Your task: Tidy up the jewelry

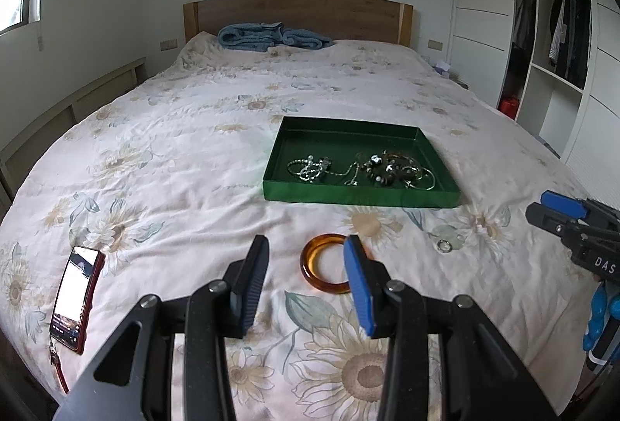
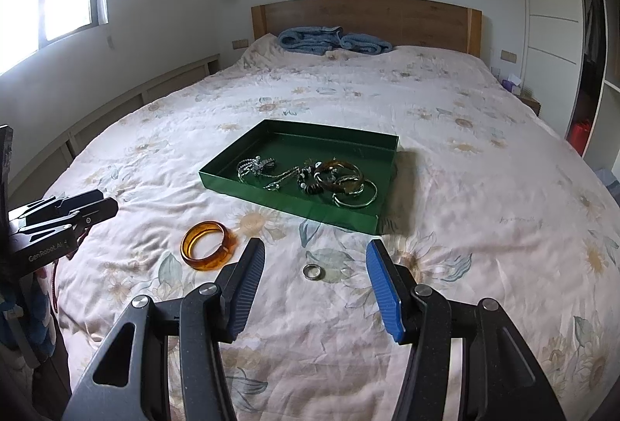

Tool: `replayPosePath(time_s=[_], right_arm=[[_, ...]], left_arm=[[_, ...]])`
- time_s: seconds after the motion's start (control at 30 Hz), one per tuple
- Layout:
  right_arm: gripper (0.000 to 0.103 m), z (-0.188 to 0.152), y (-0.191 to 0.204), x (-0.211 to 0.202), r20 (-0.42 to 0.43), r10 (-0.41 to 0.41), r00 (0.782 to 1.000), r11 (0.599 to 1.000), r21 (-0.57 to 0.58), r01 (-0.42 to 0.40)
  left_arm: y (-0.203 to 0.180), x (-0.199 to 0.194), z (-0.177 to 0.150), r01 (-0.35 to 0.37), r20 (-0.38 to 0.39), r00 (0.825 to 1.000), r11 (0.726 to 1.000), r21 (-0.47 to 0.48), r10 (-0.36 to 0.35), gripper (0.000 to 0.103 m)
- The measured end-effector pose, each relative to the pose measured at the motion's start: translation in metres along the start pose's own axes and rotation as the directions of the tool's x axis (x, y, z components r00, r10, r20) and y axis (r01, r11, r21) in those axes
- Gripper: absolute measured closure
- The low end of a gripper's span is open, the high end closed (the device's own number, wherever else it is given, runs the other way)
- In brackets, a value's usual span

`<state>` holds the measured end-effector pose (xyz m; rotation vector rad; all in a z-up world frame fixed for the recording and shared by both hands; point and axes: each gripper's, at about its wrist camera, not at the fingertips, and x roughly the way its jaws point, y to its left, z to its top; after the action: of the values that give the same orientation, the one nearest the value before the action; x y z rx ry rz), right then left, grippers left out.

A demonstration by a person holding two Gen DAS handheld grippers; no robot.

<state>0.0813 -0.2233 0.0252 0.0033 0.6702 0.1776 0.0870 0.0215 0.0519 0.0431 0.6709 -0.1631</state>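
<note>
Amber bangle (image 1: pixel 326 263) lies flat on floral bedspread (image 1: pixel 174 157), just past the left gripper (image 1: pixel 306 262), whose fingers are spread w/ nothing btwn them. Small silver ring (image 2: pixel 312 271) sits on the spread at 12 o'clock of the right gripper (image 2: pixel 316 268), jaws also wide apart & empty. Green tray (image 1: pixel 360 195) beyond both holds chains, beads & bangles (image 2: pixel 308 178). Phone (image 1: pixel 75 299) at 9 o'clock of left gripper. Blue blanket (image 1: pixel 271 37) by headboard.
</note>
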Motion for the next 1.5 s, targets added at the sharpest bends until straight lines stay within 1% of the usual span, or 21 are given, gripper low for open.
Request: replayPosePath(time_s=[0.53,0.77,1.03,1.2,1.33,1.43,1.5], right_arm=[[0.049,-0.003,-0.005,0.013,-0.016,0.008,1.0,1.0,0.017,-0.008],[0.049,-0.004,-0.002,0.02,-0.026,0.012,1.0,1.0,0.013,-0.012],[0.049,-0.003,0.003,0.027,-0.035,0.018,0.999,1.0,0.003,-0.018],[0.049,-0.003,0.008,0.024,-0.028,0.024,0.999,1.0,-0.007,-0.025],[0.049,-0.004,0.01,0.018,-0.017,0.044,0.999,0.999,-0.008,-0.044],[0.049,-0.004,0.011,0.013,-0.009,0.059,0.998,0.998,-0.009,-0.059],[0.049,-0.005,0.01,0.009,-0.004,0.067,0.998,0.998,-0.009,-0.067]], left_arm=[[-0.004,0.008,-0.003,0.002,-0.005,1.0,1.0,0.004,-0.002,0.065],[0.0,0.016,-0.005,-0.016,-0.023,1.0,1.0,0.002,0.016,0.065],[0.002,0.021,-0.01,-0.011,-0.047,0.999,1.0,0.005,0.011,0.065],[0.002,0.018,-0.011,-0.011,-0.048,0.999,1.0,0.006,0.012,0.065],[-0.001,0.009,-0.012,-0.03,-0.045,0.999,0.999,0.016,0.031,0.064],[-0.005,0.0,-0.011,-0.047,-0.038,0.998,0.999,0.023,0.048,0.058],[-0.008,-0.005,-0.011,-0.052,-0.035,0.998,0.998,0.027,0.053,0.057]])
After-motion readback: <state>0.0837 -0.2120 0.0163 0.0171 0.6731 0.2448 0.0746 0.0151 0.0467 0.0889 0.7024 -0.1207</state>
